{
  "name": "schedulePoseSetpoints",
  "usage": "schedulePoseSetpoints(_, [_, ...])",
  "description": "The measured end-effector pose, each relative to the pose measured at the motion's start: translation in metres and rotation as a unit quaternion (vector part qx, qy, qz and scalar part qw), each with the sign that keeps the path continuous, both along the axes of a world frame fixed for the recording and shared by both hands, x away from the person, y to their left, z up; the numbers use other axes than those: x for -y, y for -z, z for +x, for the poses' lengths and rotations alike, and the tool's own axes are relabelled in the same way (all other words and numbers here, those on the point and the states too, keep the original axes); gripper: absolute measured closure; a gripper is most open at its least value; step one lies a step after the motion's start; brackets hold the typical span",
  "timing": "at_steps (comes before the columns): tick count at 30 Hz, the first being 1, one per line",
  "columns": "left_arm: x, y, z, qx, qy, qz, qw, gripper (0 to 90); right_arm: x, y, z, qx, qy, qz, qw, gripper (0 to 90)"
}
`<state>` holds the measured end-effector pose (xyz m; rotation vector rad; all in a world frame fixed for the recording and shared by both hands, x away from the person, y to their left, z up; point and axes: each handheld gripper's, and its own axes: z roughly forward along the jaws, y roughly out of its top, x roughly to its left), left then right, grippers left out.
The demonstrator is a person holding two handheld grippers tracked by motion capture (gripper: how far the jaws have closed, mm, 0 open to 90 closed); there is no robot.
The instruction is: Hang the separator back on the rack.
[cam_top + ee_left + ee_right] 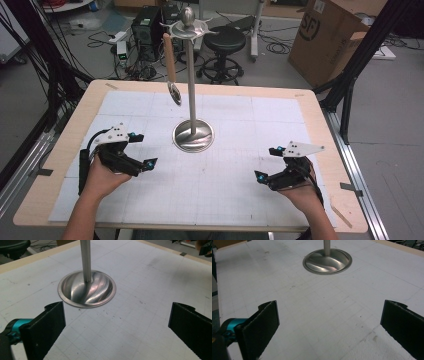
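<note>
Grippers, left gripper (pixel 142 150) and right gripper (pixel 266 163), both spread wide, empty; metal stand (pixel 193 134) ahead between them on counter (pixel 60 150).

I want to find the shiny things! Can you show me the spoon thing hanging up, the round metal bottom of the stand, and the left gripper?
Hanging utensil (pixel 170 57), high view, on its wooden handle.
Stand base (pixel 98 291), left gripper view, on the shiny dome.
Left gripper (pixel 142 150), high view, between its open fingertips.

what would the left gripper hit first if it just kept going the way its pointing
Most likely the round metal base of the utensil stand. In the left gripper view it lies ahead of the open left gripper, a little left of the centre line, with bare white mat between. Depth is unclear, so a glancing miss is possible.
</note>
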<state>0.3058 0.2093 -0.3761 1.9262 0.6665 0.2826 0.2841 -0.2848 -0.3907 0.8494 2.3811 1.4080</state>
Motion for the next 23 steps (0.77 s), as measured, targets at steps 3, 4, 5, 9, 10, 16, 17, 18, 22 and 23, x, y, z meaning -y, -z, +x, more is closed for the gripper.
schedulePoseSetpoints(3, [0.0009, -0.0001, 0.0000, 0.001, 0.001, 0.001, 1.0000, 1.7, -0.0009, 0.0003, -0.0004, -0.001, 0.002, -0.003, 1.0000, 0.6])
schedulePoseSetpoints(4, [0.0014, -0.0002, -0.0003, 0.001, 0.001, 0.000, 1.0000, 1.7, -0.0013, 0.0005, -0.0003, -0.001, 0.001, -0.004, 1.0000, 0.6])
schedulePoseSetpoints(5, [0.0013, -0.0005, -0.0004, 0.002, 0.002, 0.002, 1.0000, 1.7, -0.0019, 0.0008, 0.0000, -0.001, 0.000, -0.005, 1.0000, 0.6])
schedulePoseSetpoints(9, [0.0014, -0.0016, -0.0006, 0.002, 0.003, -0.003, 1.0000, 1.7, -0.0029, 0.0016, 0.0005, -0.001, -0.001, -0.007, 1.0000, 0.6])
schedulePoseSetpoints(10, [0.0012, -0.0016, -0.0006, 0.002, 0.000, -0.001, 1.0000, 1.6, -0.0028, 0.0016, 0.0001, -0.003, 0.000, -0.007, 1.0000, 0.6])
schedulePoseSetpoints(16, [0.0018, -0.0014, -0.0007, 0.002, 0.001, 0.002, 1.0000, 1.7, -0.0026, 0.0021, 0.0003, -0.003, 0.000, -0.006, 1.0000, 0.6])
schedulePoseSetpoints(17, [0.0020, -0.0012, -0.0005, 0.002, 0.000, 0.003, 1.0000, 1.7, -0.0027, 0.0020, 0.0006, -0.003, -0.001, -0.005, 1.0000, 0.6])
schedulePoseSetpoints(18, [0.0021, -0.0011, -0.0004, 0.000, 0.000, 0.002, 1.0000, 1.7, -0.0026, 0.0021, 0.0010, -0.002, -0.001, -0.006, 1.0000, 0.6])
schedulePoseSetpoints(22, [0.0020, -0.0004, 0.0009, -0.002, -0.001, 0.005, 1.0000, 1.7, -0.0022, 0.0024, 0.0013, -0.003, 0.001, -0.005, 1.0000, 0.6])
schedulePoseSetpoints(23, [0.0022, -0.0003, 0.0010, -0.001, -0.002, 0.005, 1.0000, 1.7, -0.0022, 0.0023, 0.0010, -0.004, 0.002, -0.005, 1.0000, 0.6])
